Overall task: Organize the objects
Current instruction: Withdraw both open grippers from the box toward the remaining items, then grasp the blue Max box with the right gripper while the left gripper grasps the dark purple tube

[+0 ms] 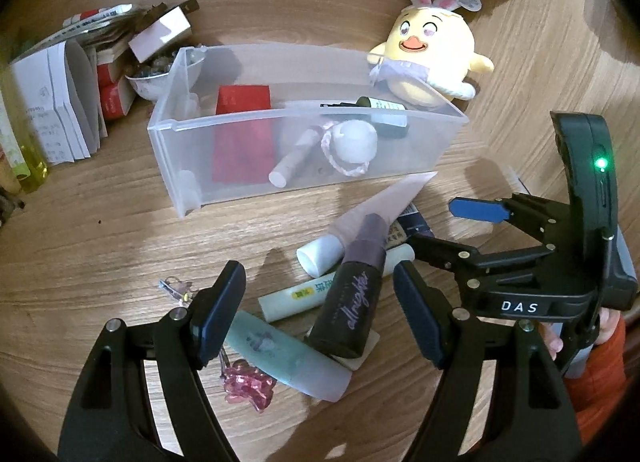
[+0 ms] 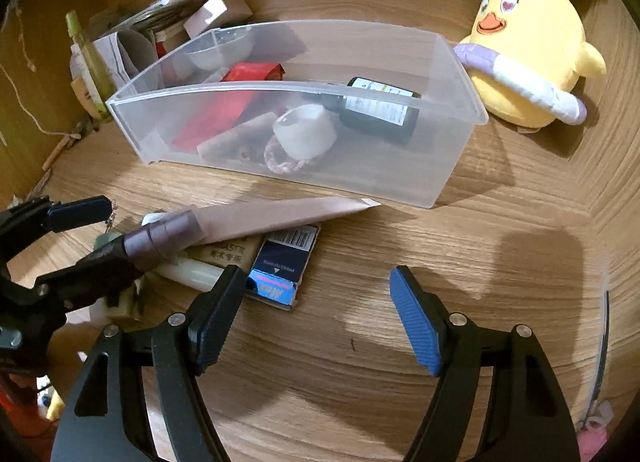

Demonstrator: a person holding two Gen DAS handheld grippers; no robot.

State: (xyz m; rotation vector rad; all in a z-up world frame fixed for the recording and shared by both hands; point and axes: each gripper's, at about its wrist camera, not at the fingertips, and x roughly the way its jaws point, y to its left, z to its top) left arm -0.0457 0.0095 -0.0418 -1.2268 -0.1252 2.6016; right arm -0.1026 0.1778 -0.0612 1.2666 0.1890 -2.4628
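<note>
A clear plastic bin [image 1: 224, 130] [image 2: 132, 110] on the wooden table holds a red box [image 1: 244, 142], a white ball [image 1: 356, 140], a dark green bottle [image 2: 380, 110] and a tube. In front lies a pile: a dark "allnighter" spray bottle [image 1: 348, 302], a pink tube [image 1: 380, 206] [image 2: 288, 214], a mint tube [image 1: 288, 358], a white-yellow stick [image 1: 296, 296] and a blue box [image 2: 280, 266]. My left gripper [image 1: 320, 314] is open, its fingers either side of the spray bottle. My right gripper [image 2: 316, 314] is open and empty over bare table; it also shows in the left wrist view [image 1: 440, 234].
A yellow chick plush [image 1: 432, 58] [image 2: 532, 58] sits right of the bin. Booklets, boxes and a bowl [image 1: 80, 102] crowd the left back. A pink hair clip [image 1: 248, 386] and a small clip [image 1: 176, 288] lie near my left finger.
</note>
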